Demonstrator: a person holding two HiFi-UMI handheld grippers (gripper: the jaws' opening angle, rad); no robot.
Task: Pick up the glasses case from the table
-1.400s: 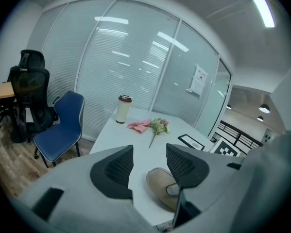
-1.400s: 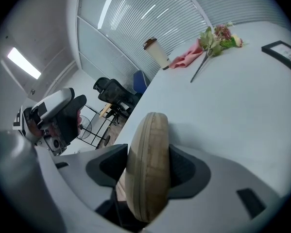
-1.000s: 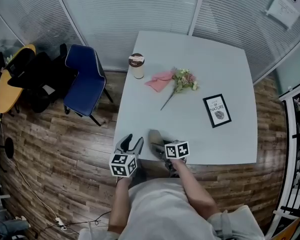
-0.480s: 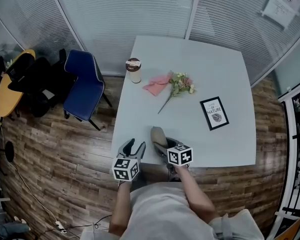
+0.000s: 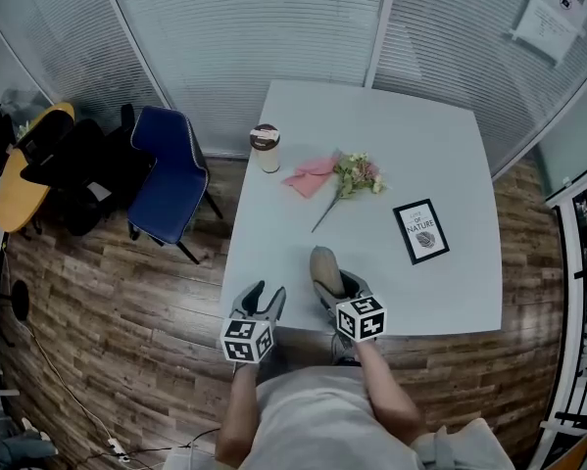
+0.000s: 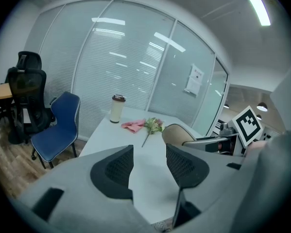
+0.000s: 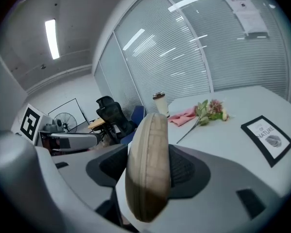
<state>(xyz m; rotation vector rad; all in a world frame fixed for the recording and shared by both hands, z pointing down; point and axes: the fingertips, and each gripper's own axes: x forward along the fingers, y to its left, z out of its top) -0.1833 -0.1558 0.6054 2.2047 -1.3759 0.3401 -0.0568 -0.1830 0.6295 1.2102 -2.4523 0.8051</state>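
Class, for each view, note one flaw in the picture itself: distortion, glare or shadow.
Head view: fisheye bends the edges of the white square table and the blinds. Left gripper view: ceiling lights streak as glare on the glass wall; dark corners ring the picture. Right gripper view: the tan oval glasses case looms oversized, its near end in shadow.

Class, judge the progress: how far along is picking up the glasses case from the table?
Done: the right tool is clamped on the glasses case, which sits between its jaws. In hand: the case looks raised off the table, near its front edge. Left: little, perhaps carrying it fully clear. The left tool stands open and empty.
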